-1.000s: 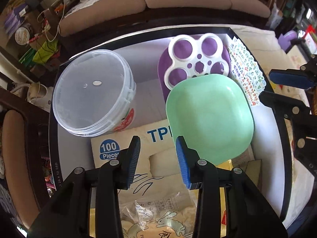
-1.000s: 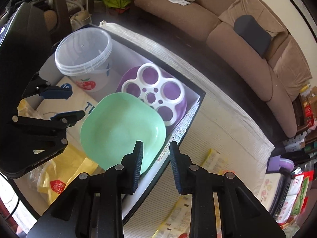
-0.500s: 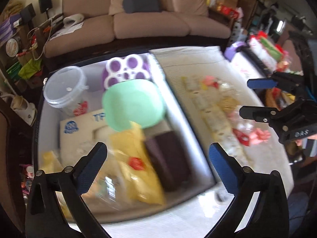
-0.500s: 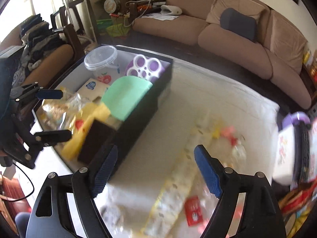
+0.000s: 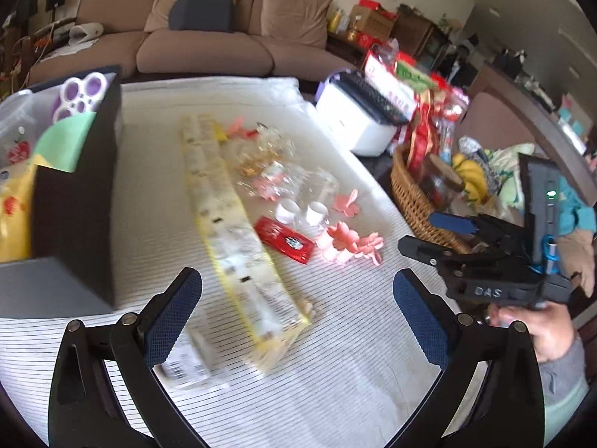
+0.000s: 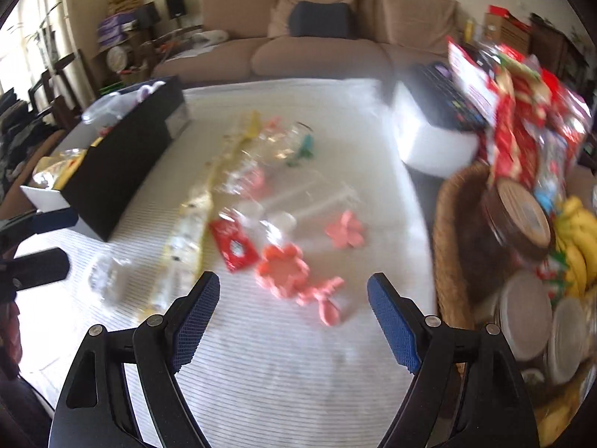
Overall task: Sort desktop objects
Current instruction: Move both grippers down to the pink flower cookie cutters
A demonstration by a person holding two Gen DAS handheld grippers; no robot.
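Both grippers hang over the striped bench (image 5: 335, 373) — left gripper (image 5: 296, 315) with jaws spread wide, nothing between them; right gripper (image 6: 293, 321) likewise wide and empty. Loose clutter lies mid-frame: a long yellow packet (image 5: 238, 239), a red sachet (image 5: 285, 239), pink flower-shaped pieces (image 5: 345, 242), two small white cups (image 5: 302, 212). The dark storage box (image 5: 78, 201), already stuffed, sits at left edge. At right, a wicker basket (image 5: 414, 201) and a white appliance (image 5: 354, 123) crowd the bench edge.
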